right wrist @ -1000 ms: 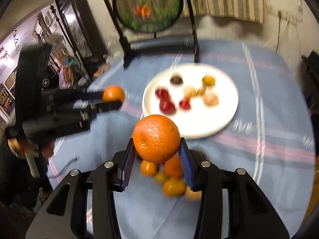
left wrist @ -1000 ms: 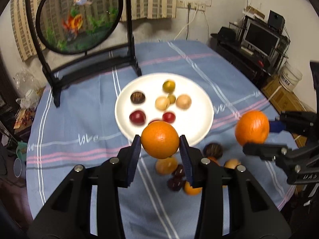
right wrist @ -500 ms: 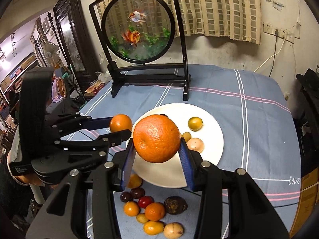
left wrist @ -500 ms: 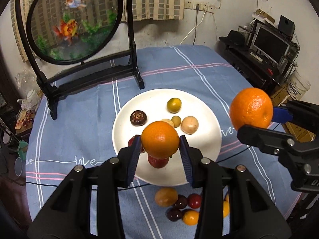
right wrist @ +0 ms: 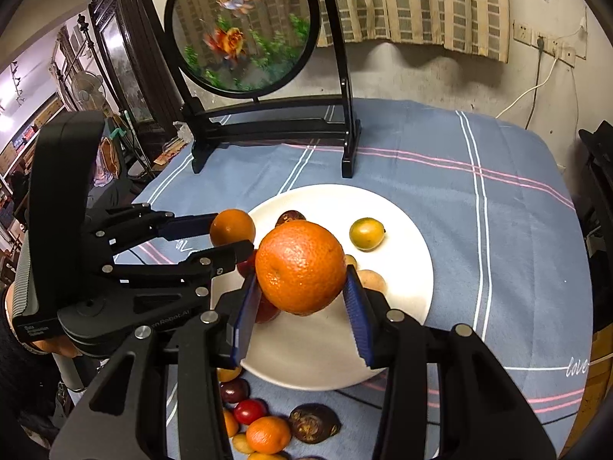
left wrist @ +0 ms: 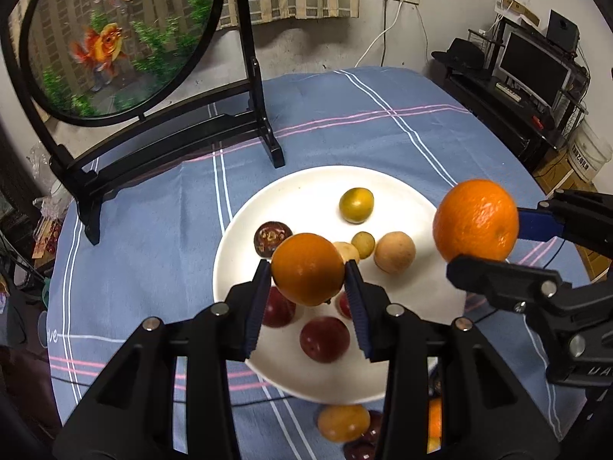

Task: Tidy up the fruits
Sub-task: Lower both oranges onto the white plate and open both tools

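So both tools are loaded up. The left tool is clenched on a small orange, pinched between its blue pads dead centre of the left wrist view, hanging over the near half of the white plate. The right tool is gripping a bigger orange the same way, mid-frame in its own view and also above the plate. From the left camera that bigger orange shows at the right edge of the frame, over the plate's right rim.

On the plate: a green-yellow citrus toward the top, a dark brown wrinkly fruit left of centre, a tan round fruit to its right with a small olive-coloured one just beside it, and a few dark red plum-looking fruits lower down, partly hidden behind the left tool's fingers.

Off the plate, at the bottom of the right wrist view, a loose pile sits on the blue striped worktop: a small mandarin, a red one, a dark purple one, a brown wrinkly one and a couple of yellowish ones, all bunched together and touching.

Upper left of both frames there's a round goldfish screen on a black stand at the far end of the worktop, well apart from the plate.
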A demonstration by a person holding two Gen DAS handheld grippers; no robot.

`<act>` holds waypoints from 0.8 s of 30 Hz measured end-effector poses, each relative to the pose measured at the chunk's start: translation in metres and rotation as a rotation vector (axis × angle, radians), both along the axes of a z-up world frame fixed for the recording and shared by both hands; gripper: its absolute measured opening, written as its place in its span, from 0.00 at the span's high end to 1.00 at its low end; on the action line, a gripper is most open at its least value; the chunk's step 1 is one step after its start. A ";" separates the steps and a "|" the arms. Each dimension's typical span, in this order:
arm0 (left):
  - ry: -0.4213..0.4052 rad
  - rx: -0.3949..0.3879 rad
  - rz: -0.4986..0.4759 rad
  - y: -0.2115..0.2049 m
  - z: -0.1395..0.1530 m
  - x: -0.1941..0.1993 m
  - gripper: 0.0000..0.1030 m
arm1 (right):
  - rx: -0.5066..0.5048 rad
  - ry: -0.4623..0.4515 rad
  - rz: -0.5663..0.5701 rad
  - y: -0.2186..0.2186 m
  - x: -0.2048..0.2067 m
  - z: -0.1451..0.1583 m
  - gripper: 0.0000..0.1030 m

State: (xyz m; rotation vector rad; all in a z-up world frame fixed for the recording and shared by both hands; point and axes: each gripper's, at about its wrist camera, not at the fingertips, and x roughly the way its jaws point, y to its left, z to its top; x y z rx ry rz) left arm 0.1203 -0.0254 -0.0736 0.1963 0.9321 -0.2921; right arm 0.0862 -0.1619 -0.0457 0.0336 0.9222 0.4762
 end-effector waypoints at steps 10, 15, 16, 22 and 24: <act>0.036 0.014 0.000 -0.003 -0.021 0.024 0.61 | -0.023 0.046 0.017 0.002 0.024 -0.025 0.57; 0.052 0.025 0.006 -0.005 -0.030 0.032 0.61 | -0.032 0.077 0.022 0.002 0.033 -0.036 0.57; 0.059 0.028 0.010 -0.005 -0.032 0.034 0.61 | -0.035 0.083 0.024 0.002 0.035 -0.038 0.57; 0.048 0.033 0.012 -0.008 -0.033 0.036 0.43 | -0.046 0.100 0.001 -0.003 0.041 -0.041 0.55; 0.039 0.037 0.008 -0.008 -0.031 0.035 0.38 | -0.028 0.078 -0.006 -0.007 0.039 -0.036 0.34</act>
